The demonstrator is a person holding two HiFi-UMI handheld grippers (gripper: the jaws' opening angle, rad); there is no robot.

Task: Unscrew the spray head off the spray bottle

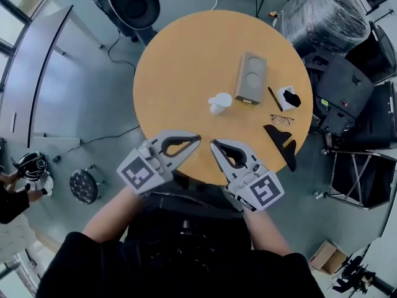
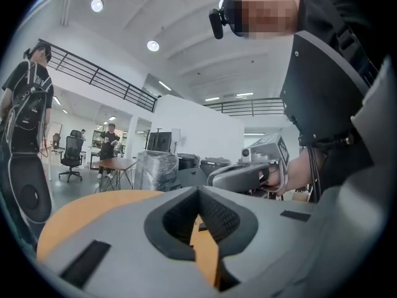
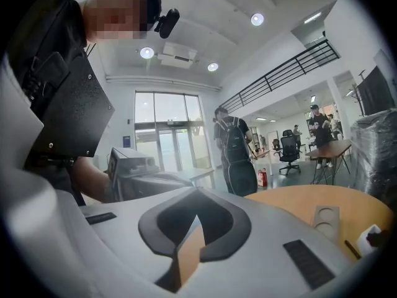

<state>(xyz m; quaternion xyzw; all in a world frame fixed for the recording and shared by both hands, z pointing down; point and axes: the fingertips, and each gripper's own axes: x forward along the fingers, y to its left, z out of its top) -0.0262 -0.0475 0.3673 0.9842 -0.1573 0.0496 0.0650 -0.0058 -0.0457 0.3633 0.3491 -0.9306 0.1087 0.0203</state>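
Spray bottle is sitting near the middle of the round counter, a small white thing just left of the grey 2-hole tray. From overhead it is looking upright to me, though I am not managing to make out its long axis for certain.

It is lying straight ahead of both claws, well apart from them and a touch right of the gap between their tips. I am holding the left claw and the right claw over the counter's near edge. They are angling inward so the tips are nearly meeting, and both are about equally near the bottle.

Both claws are sitting closed with nothing between the pads; only bare counter is showing through. I am judging the task as not begun: both need opening and reaching forward, 1 to steady the bottle and 1 to twist.
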